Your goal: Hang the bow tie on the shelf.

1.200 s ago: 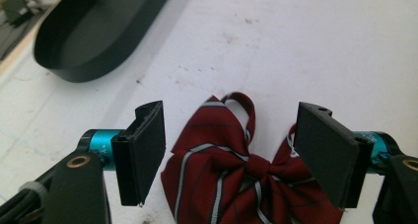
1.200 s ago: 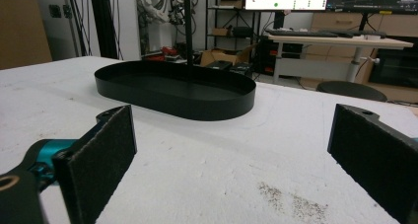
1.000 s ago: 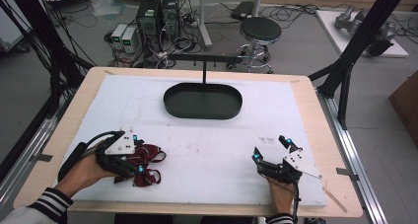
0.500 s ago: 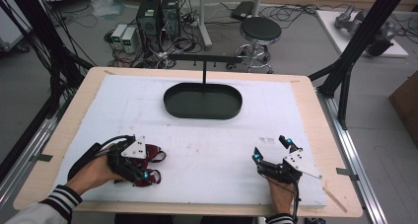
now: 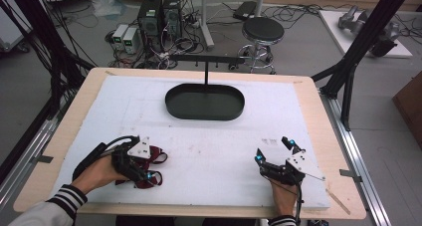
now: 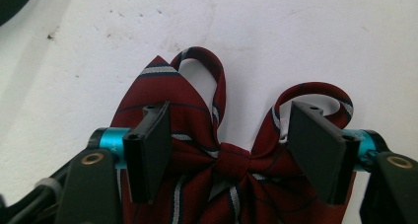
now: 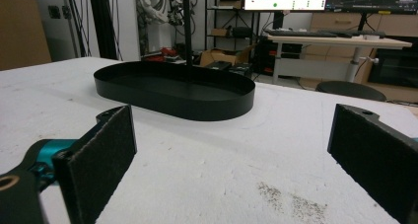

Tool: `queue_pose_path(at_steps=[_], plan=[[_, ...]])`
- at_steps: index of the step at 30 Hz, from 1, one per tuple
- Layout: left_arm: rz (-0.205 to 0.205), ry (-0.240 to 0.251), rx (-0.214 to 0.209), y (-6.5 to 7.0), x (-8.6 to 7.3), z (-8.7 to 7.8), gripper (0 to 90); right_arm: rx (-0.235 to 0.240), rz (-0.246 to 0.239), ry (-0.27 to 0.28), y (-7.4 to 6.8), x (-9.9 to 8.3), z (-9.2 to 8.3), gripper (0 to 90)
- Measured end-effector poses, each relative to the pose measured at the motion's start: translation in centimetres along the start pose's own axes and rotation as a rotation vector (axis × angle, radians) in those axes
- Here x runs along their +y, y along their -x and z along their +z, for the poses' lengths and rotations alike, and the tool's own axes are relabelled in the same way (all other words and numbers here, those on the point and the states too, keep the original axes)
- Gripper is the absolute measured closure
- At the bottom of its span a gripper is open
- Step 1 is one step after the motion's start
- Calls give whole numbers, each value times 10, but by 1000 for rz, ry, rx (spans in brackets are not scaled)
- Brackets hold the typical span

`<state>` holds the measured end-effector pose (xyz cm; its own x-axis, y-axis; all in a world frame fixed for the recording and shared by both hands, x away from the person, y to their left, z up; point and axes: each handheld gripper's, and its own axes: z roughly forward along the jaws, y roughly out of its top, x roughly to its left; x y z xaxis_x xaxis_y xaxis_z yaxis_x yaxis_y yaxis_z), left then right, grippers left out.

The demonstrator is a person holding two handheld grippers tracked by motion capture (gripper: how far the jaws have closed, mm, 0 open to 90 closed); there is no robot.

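A black oval metal tray [image 5: 204, 102] sits at the far middle of the white foam-covered surface [image 5: 209, 151]. A dark red striped fabric bow tie [image 5: 152, 160] lies near the front left, under the left claw [image 5: 144, 167]. The right claw [image 5: 274, 150] rests front right, well apart.

Each hand carries a black gripper with flat black pads, turquoise collars at the jaw bases and brass-coloured screw eyelets; the left gripper [image 6: 229, 150] and the right gripper [image 5: 274, 151] each bear a grey three-cornered plate. A black cable trails from each. The left sleeve [image 5: 62, 200] is striped black and white.
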<state>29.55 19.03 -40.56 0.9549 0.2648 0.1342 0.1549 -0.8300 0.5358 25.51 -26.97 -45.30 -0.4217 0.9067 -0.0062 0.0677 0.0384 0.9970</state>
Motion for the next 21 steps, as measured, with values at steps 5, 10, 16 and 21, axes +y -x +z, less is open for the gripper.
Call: queue_pose_path(at_steps=[5, 10, 16, 21], plan=[[0, -9, -15, -1, 1, 2, 384, 0, 1, 0, 0, 0, 0, 34], [-19, -15, -25, -2, 1, 4, 403, 0, -1, 1, 0, 0, 0, 34], [-10, -24, -27, -1, -3, 2, 365, 1, 2, 2, 0, 0, 0, 34], [-12, -36, -23, 0, -4, -1, 352, 0, 4, 0, 0, 0, 0, 34]])
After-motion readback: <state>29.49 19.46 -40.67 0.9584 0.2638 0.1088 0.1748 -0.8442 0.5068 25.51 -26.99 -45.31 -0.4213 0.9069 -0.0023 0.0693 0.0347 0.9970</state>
